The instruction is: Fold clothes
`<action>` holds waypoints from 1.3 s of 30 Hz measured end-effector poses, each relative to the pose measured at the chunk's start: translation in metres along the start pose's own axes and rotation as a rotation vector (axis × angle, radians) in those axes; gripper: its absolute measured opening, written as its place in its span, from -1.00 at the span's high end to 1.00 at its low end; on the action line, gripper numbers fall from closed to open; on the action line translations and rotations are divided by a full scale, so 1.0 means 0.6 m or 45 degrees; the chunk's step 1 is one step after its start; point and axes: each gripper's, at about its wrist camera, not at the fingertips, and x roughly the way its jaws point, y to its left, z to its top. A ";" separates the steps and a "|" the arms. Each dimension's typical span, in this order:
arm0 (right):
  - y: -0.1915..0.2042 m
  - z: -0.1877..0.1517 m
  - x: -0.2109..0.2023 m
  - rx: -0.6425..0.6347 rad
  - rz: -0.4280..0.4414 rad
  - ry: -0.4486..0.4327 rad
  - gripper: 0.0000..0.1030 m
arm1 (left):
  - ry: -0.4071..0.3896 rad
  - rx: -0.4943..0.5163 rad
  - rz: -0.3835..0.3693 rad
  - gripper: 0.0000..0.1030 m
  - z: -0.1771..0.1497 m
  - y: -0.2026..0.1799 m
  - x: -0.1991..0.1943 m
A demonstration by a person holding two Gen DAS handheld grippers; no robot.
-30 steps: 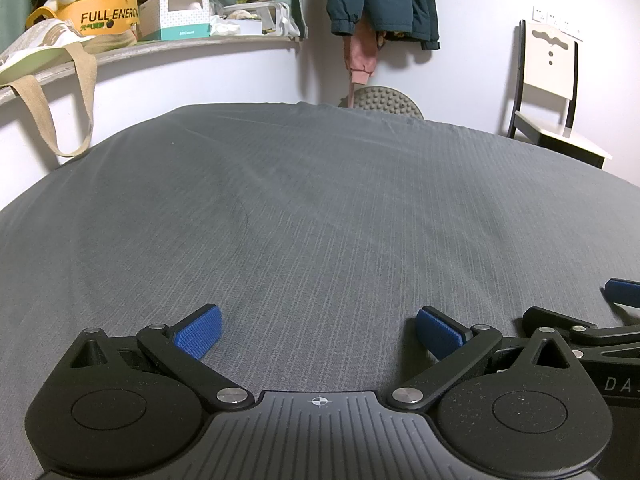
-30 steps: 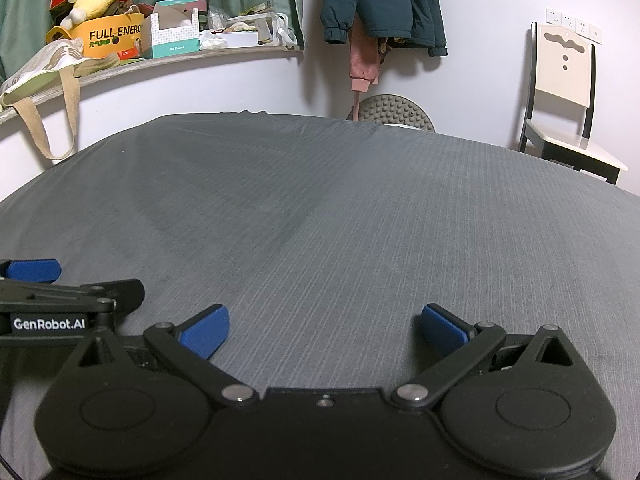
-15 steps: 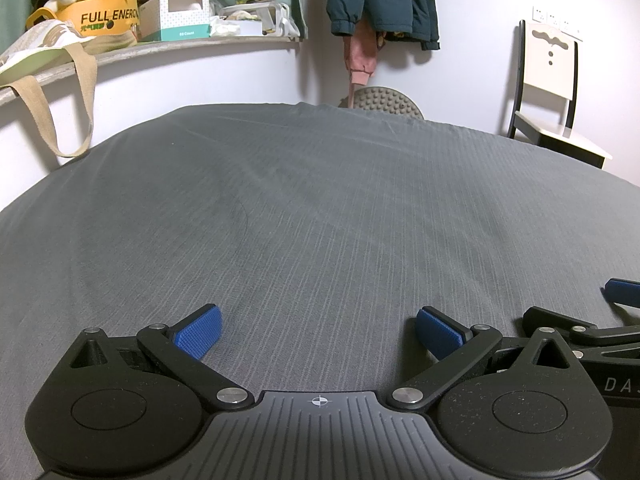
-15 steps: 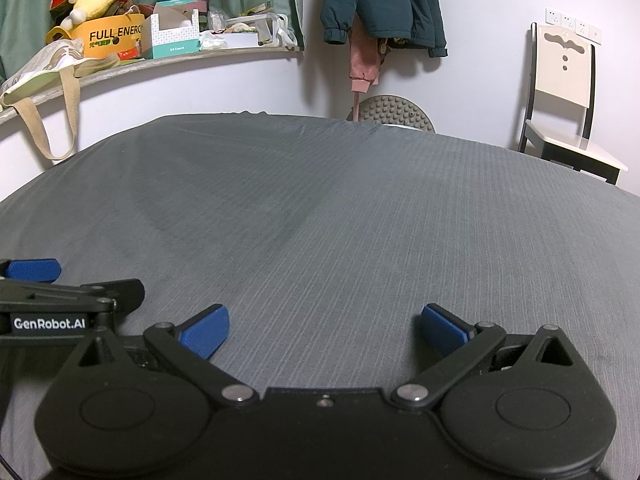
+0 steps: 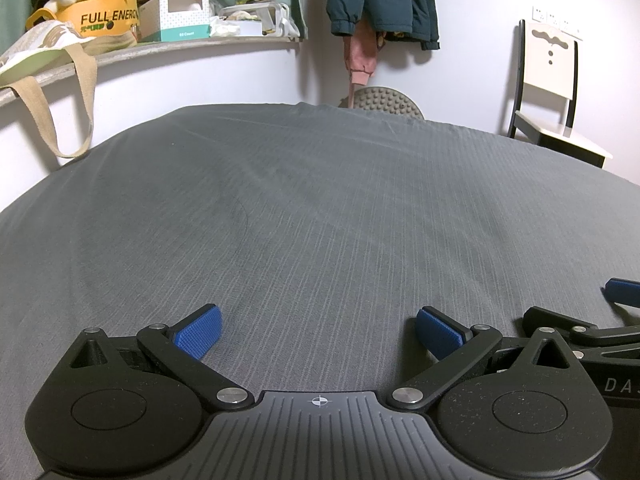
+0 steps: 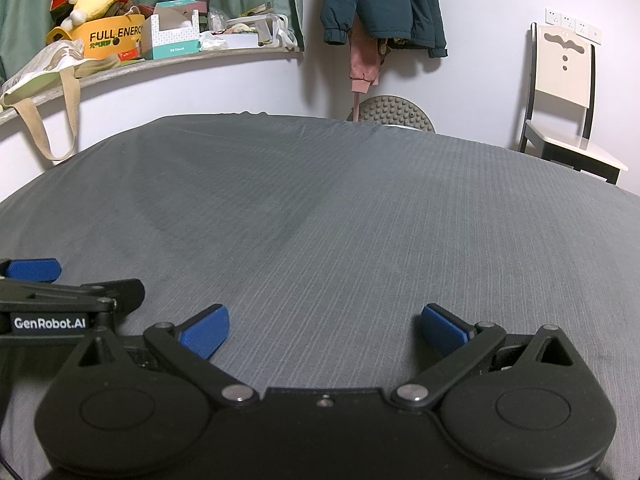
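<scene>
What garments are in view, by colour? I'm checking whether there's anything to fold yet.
Dark teal jacket: 1, hanging on the wall
Pink garment: 1, hanging under the jacket
On the grey bed sheet: 0
Total: 2, neither within the open left gripper or open right gripper

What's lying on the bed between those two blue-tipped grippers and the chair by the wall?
Nothing: in both wrist views only bare grey bedsheet stretches from the open right gripper to the chair.
</scene>
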 end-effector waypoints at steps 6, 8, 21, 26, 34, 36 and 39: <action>-0.002 0.000 0.001 0.008 0.003 0.001 -1.00 | -0.002 -0.002 0.000 -1.00 -0.001 0.000 0.000; -0.002 0.001 0.001 0.007 0.002 0.004 -1.00 | 0.000 0.002 0.003 -1.00 0.001 -0.001 0.000; 0.019 0.045 -0.140 -0.104 0.062 -0.461 -1.00 | -0.211 -0.045 0.012 -1.00 0.025 -0.008 -0.089; 0.017 0.120 -0.266 -0.277 0.118 -0.693 -1.00 | -0.510 -0.108 0.036 -1.00 0.079 0.001 -0.237; -0.070 0.113 -0.400 -0.272 0.347 -0.829 -1.00 | -0.651 -0.089 0.039 -1.00 0.187 0.040 -0.518; -0.083 0.096 -0.392 -0.249 0.383 -0.757 -1.00 | -0.645 -0.097 0.007 -1.00 0.200 0.057 -0.588; -0.096 0.094 -0.380 -0.203 0.438 -0.666 -1.00 | -0.639 -0.086 -0.004 -1.00 0.212 0.079 -0.697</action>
